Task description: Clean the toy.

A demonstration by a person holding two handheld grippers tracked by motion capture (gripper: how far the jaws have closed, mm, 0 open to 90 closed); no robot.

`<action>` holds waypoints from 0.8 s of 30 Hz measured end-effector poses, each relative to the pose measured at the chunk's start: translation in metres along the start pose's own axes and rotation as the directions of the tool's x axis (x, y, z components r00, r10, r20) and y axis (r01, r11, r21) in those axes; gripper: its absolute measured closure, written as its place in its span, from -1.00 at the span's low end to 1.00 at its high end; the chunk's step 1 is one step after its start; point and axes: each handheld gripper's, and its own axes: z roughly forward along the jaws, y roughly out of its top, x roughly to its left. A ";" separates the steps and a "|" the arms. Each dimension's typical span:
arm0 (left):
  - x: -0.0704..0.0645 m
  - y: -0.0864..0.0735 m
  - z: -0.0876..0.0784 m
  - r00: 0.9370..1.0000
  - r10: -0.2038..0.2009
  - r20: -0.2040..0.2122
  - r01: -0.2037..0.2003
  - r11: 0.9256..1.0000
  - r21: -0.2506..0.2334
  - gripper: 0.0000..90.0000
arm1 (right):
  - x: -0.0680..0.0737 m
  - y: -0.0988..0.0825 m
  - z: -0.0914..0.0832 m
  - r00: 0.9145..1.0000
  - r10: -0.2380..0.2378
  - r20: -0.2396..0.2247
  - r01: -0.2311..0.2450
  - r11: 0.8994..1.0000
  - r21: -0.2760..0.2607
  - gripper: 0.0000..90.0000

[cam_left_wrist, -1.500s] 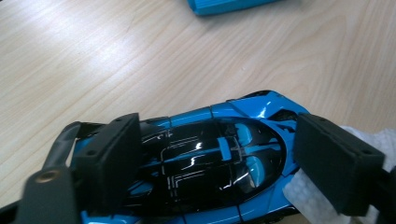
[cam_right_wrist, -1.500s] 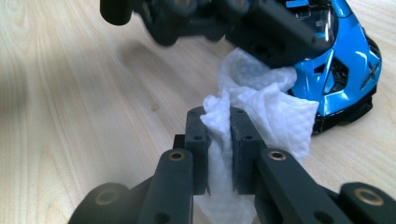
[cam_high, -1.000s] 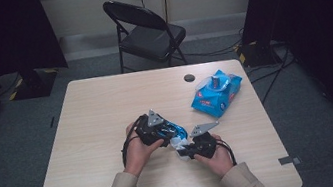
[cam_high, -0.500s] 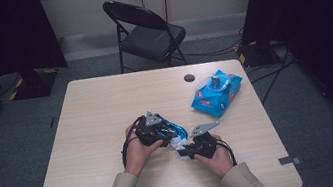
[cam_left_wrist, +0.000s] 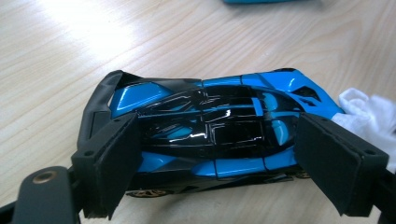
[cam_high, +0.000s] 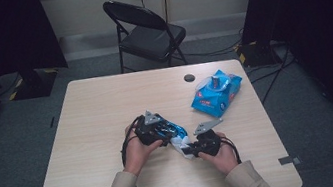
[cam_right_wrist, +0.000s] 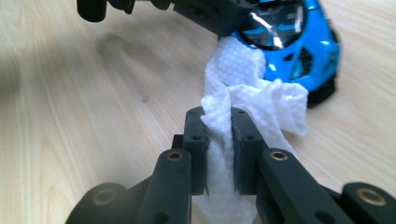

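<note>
High view: a light wooden table (cam_high: 107, 113) is seen on grey carpet, with a folding chair (cam_high: 147, 33) behind it and dark curtains at both sides. A blue pack (cam_high: 217, 94) and a small dark disc (cam_high: 189, 77) lie near the far right edge. The car (cam_high: 167, 129) is largely covered by the left gripper (cam_high: 157, 129); the right gripper (cam_high: 198, 146) is just beside it.

Left gripper view: the blue-and-black car (cam_left_wrist: 219, 135) lies between spread jaws, which have just been opening; pad contact cannot be judged. The wheels are mostly hidden.

Right gripper view: a white cloth (cam_right_wrist: 247, 105) is clamped between closed jaws and touches the car's nose (cam_right_wrist: 299, 42). The car is cut off at the top.
</note>
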 end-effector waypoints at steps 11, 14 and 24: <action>0.002 0.002 0.001 1.000 0.016 -0.013 -0.016 1.000 0.015 -0.66 | -0.034 0.031 -0.039 0.996 0.077 0.055 -0.069 0.989 -0.133 0.77; 0.003 0.002 0.001 1.000 0.021 -0.010 -0.021 1.000 0.015 -0.65 | -0.041 0.042 -0.033 0.994 0.080 0.074 -0.070 0.988 -0.136 0.75; 0.004 0.001 0.001 1.000 0.028 -0.006 -0.028 1.000 0.011 -0.64 | -0.062 0.071 0.024 0.984 0.080 0.157 -0.072 0.996 -0.061 0.75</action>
